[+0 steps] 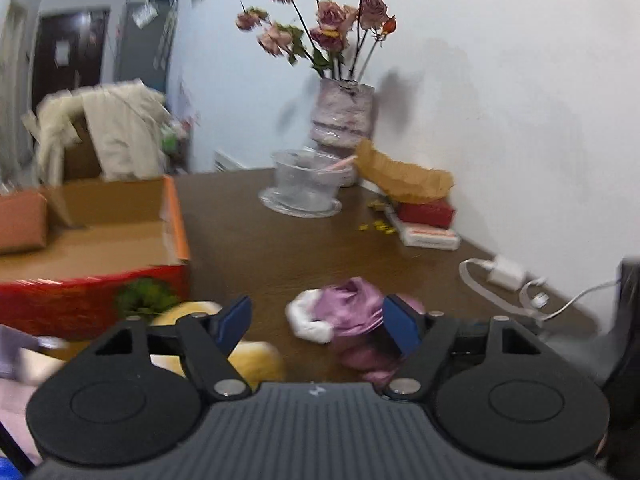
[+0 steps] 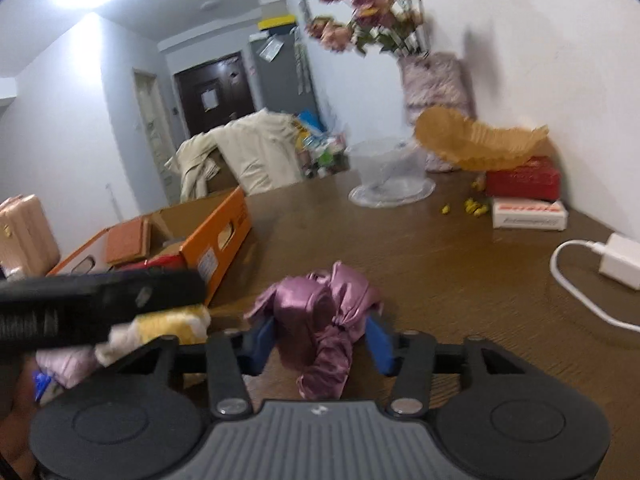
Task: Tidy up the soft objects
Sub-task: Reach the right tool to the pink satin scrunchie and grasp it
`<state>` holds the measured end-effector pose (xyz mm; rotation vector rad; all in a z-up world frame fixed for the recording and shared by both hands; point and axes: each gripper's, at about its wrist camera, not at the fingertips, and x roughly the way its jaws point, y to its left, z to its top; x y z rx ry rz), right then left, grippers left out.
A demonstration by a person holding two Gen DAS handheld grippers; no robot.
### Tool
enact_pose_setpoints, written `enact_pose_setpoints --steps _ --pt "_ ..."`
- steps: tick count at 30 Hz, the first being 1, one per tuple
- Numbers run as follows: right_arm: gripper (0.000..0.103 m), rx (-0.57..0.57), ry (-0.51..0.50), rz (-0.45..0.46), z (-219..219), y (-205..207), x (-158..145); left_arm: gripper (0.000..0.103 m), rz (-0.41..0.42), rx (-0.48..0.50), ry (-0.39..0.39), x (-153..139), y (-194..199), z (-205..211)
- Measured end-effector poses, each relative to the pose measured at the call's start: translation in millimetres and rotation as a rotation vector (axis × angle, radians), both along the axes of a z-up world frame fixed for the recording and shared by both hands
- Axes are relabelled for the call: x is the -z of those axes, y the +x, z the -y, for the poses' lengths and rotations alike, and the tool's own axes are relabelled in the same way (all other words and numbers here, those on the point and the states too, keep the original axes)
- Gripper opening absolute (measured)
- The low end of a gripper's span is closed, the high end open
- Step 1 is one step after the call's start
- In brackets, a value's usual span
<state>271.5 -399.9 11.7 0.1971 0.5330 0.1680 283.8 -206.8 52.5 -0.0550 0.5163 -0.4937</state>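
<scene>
While the right gripper (image 2: 318,342) pinches the purple satin cloth (image 2: 324,320) between its fingers near the worktop (image 2: 440,264) front edge, the left gripper (image 1: 318,322) sits spread and empty just left. Likely staging a lift toward the cardboard box (image 2: 216,236), far left.

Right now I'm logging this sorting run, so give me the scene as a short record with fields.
surface: brown wooden table
left tool: open, nothing between its fingers
right tool: fingers either side of the purple satin cloth; actual grip unclear
other soft item: yellow plush near the left tool
container: open cardboard box at table's left
background: vase of dried roses, clear bowl, white charger
</scene>
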Motion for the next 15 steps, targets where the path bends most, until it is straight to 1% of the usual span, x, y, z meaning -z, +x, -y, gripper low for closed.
enact_pose_setpoints --steps 2,4,6,7,10,11,13,14,15 --pt "0.023 -0.033 0.008 -0.027 3 2 7 0.072 -0.023 0.013 -0.024 3 9 8" --pt "0.01 -0.027 -0.005 -0.051 7 1 13 0.071 -0.029 0.02 0.008 7 16 20" --pt "0.009 -0.042 -0.025 -0.057 10 -5 14 0.071 -0.046 0.034 0.009 11 19 28" --pt "0.009 -0.064 -0.043 -0.045 11 -10 12 0.072 -0.056 0.041 0.002 12 20 31" --pt "0.01 -0.154 -0.079 -0.04 8 -28 8 0.079 -0.122 0.064 0.022 20 20 40" --pt "0.013 -0.156 -0.08 -0.039 7 -33 7 0.083 -0.146 0.063 0.013 22 17 40" --pt "0.02 -0.115 -0.07 -0.058 8 -38 7 0.087 -0.189 0.079 -0.056 25 7 31" --pt "0.02 -0.124 -0.058 -0.059 10 -41 6 0.087 -0.188 0.083 -0.077 25 1 26" --pt "0.022 -0.154 -0.032 -0.059 12 -46 4 0.087 -0.179 0.07 -0.081 26 -6 22"
